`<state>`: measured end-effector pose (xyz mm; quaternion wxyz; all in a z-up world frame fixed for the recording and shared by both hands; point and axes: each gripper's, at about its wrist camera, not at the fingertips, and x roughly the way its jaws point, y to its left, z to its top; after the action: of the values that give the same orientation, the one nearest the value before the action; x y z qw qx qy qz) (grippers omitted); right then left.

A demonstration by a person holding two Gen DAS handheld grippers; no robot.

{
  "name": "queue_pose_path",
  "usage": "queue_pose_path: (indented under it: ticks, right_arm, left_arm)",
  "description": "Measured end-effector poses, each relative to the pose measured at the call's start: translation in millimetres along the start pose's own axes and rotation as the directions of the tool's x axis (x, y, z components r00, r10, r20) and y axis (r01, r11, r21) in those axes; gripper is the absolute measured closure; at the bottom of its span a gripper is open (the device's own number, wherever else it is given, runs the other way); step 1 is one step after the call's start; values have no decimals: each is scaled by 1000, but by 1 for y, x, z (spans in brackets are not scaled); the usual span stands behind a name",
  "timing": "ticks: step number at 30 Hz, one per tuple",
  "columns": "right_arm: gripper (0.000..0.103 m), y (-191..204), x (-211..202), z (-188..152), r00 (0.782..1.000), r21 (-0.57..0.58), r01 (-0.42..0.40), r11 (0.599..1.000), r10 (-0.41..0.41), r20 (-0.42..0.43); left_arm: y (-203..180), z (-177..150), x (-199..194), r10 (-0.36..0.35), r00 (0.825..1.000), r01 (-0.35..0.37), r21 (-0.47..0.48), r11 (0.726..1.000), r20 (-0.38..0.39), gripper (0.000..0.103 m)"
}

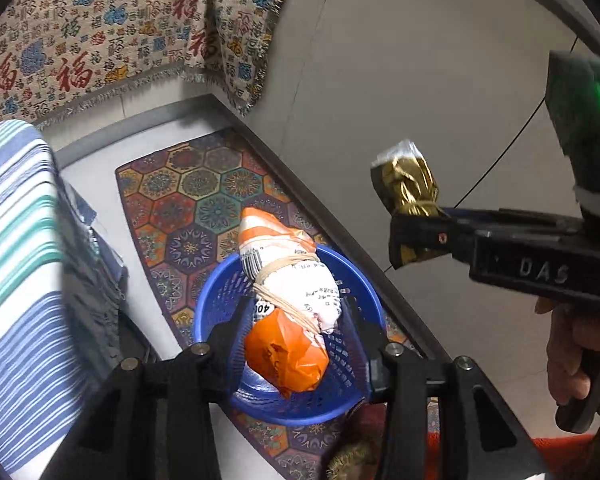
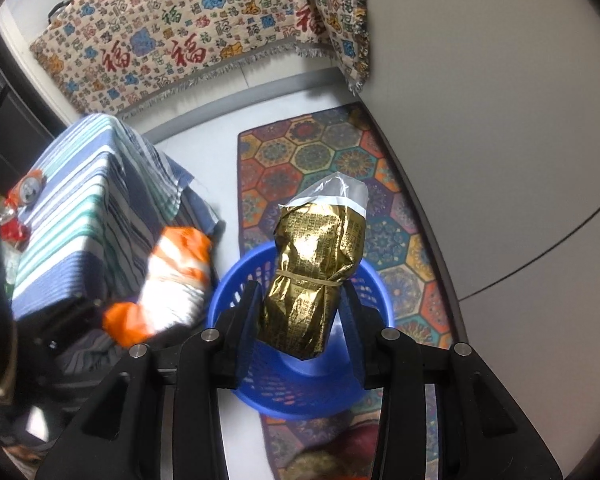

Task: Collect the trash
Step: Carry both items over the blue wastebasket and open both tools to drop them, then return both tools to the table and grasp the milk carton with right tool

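From the left wrist, the left gripper (image 1: 296,332) clamps an orange-and-white packet (image 1: 288,312) over the blue basket (image 1: 216,304), not yet dropped; from the right wrist, the right gripper (image 2: 300,312) grips a gold packet (image 2: 312,280) above that basket, whose visible floor looks bare.
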<state>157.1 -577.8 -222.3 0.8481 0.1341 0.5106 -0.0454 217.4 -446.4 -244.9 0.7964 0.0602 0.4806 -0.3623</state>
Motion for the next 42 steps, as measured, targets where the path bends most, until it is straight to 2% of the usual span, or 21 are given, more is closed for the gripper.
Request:
queue_pose_path:
  ticks: [3, 4, 5, 9, 10, 12, 13, 16, 18, 21, 25, 27, 30, 35, 37, 40, 42]
  right_arm:
    - [58, 1, 4, 4, 1000, 7, -2, 1000, 2, 9]
    - [55, 1, 4, 4, 1000, 10, -4, 1000, 4, 12]
    - [50, 0, 4, 5, 1000, 16, -5, 1000, 5, 13]
    - [43, -3, 0, 6, 999, 27, 11, 1000, -12, 38]
    - [37, -3, -4, 6, 998, 27, 21, 999, -23, 52]
    - [32, -3, -11, 7, 997, 25, 30, 999, -32, 76]
    - [26, -2, -14, 7, 995, 23, 33, 999, -35, 89]
    - [2, 2, -29, 9, 986, 14, 54, 998, -55, 155]
    - [1, 7, -42, 9, 977, 4, 59, 998, -59, 204]
    - [1, 16, -60, 7, 966, -1, 42, 999, -40, 255]
    - [0, 37, -80, 2, 950, -8, 40, 999, -35, 309]
    - [0, 55, -89, -1, 940, -9, 65, 998, -59, 335]
    - [0, 88, -100, -10, 923, -46, 61, 997, -39, 384]
    - [0, 160, -99, -27, 918, -142, 31, 989, 28, 395]
    - [1, 191, -92, -36, 925, -197, 22, 980, 55, 376]
    - [1, 249, -77, -57, 935, -302, -25, 953, 129, 329]
    - [1, 275, -70, -69, 938, -355, -47, 934, 163, 306]
  left_arm:
    - [-1, 2, 10, -10, 1000, 10, 10, 1000, 13, 40]
    - [-3, 2, 10, -9, 1000, 9, 13, 1000, 23, 37]
    - [-4, 2, 12, -7, 999, 7, 21, 1000, 33, 37]
    - [-5, 4, 13, -5, 999, 4, 24, 1000, 44, 37]
    - [-5, 3, 9, -8, 998, 7, 25, 1000, 57, 36]
    - [-7, 0, -6, -3, 995, 0, 35, 999, 101, 30]
    - [-9, -3, -15, -1, 992, -4, 39, 999, 127, 26]
    - [-11, -11, -43, 6, 983, -14, 43, 999, 181, 25]
    - [-12, -18, -65, 10, 980, -18, 40, 999, 197, 25]
    - [-13, -35, -97, 40, 976, -52, 52, 997, 216, 16]
    - [-2, -64, -137, -18, 974, 18, 1, 1000, 224, 16]
    - [8, -82, -158, -14, 973, 22, -32, 999, 230, 16]
    - [30, -107, -190, 42, 972, -29, -59, 998, 230, 16]
    - [69, -146, -239, 220, 950, -209, -74, 975, 223, 16]
    - [97, -165, -257, 293, 931, -272, -121, 955, 217, 16]
    - [143, -190, -279, 399, 897, -359, -210, 909, 192, 16]
    - [182, -204, -290, 469, 869, -415, -285, 864, 157, 16]
